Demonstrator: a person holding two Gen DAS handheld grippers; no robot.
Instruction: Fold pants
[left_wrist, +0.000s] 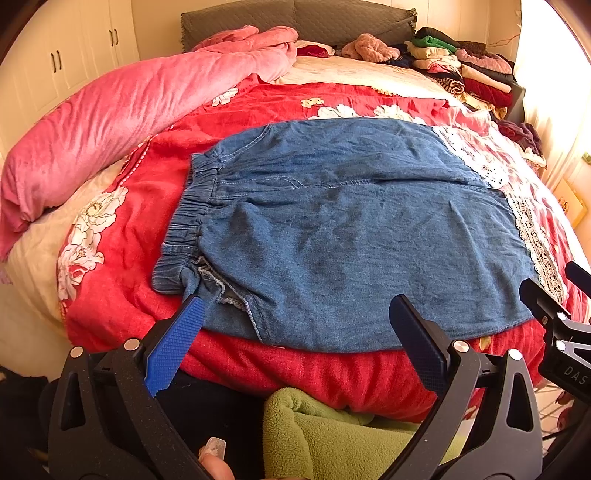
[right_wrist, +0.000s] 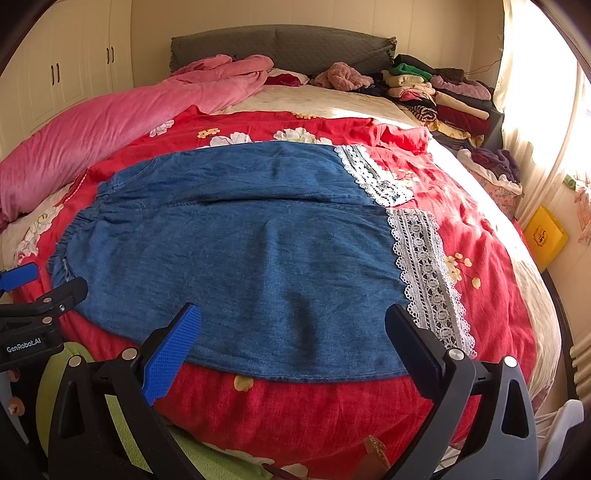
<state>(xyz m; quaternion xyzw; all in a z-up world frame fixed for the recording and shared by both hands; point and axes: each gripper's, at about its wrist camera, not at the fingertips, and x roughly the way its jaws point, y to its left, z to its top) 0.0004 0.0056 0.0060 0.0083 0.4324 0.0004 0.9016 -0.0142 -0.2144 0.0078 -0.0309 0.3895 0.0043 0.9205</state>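
Observation:
Blue denim pants (left_wrist: 332, 229) lie flat on the red floral bedspread (left_wrist: 295, 362), elastic waistband to the left and white lace hems (left_wrist: 532, 229) to the right. They also show in the right wrist view (right_wrist: 240, 258), with the lace hems (right_wrist: 424, 266). My left gripper (left_wrist: 295, 314) is open and empty, just above the pants' near edge by the waistband end. My right gripper (right_wrist: 293, 321) is open and empty over the near edge by the lace hem. Each gripper shows at the edge of the other's view.
A pink quilt (left_wrist: 129, 110) lies along the left of the bed. Stacks of folded clothes (left_wrist: 461, 70) sit at the far right by the grey headboard (left_wrist: 295, 18). A green fleece (left_wrist: 332, 435) is below the bed's near edge. A yellow bag (right_wrist: 543, 236) stands at the right wall.

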